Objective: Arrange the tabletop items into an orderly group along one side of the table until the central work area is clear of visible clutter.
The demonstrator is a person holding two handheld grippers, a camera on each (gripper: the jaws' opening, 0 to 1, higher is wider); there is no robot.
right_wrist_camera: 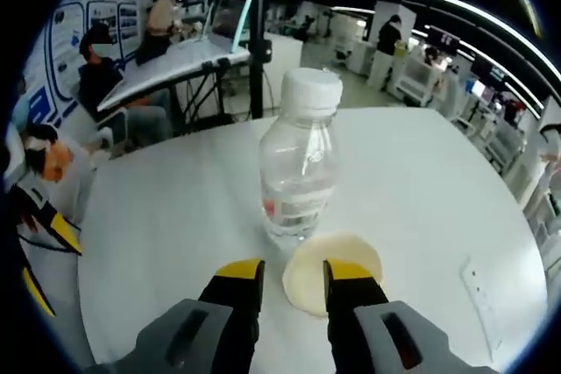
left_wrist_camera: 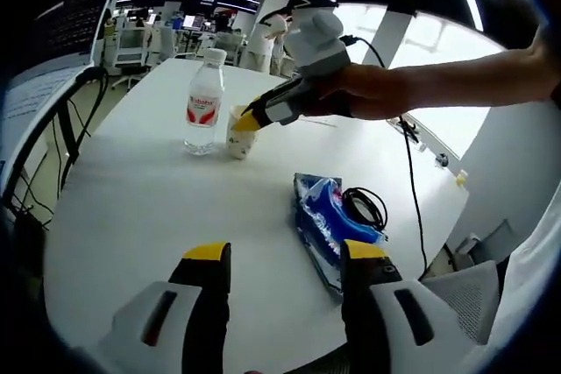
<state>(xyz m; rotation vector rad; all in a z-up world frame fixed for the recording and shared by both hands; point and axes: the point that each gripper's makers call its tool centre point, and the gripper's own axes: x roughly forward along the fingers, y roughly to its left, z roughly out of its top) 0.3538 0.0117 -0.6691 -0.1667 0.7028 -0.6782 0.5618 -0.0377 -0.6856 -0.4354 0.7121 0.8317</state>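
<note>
Where the left gripper view begins at the bottom of the frame, the left gripper [left_wrist_camera: 285, 260] hangs over the near edge of a round white table [left_wrist_camera: 149, 208] with its yellow-tipped jaws apart and nothing between them. Just beyond its right jaw lies a blue packet [left_wrist_camera: 323, 221] with a coiled black cable [left_wrist_camera: 366, 206] resting on it. Further up the frame, the right gripper [left_wrist_camera: 245, 120], held in a hand [left_wrist_camera: 372, 92], reaches down to a small paper cup [left_wrist_camera: 239, 135] standing just beside a clear water bottle [left_wrist_camera: 204, 102]. In the right gripper view its jaws straddle the cup's near rim [right_wrist_camera: 333, 285], seemingly pinching it, though contact is hard to confirm. Behind the table spreads an open office with desks, ceiling light strips, seated people [right_wrist_camera: 101, 72] and bright windows [left_wrist_camera: 438, 59].
</note>
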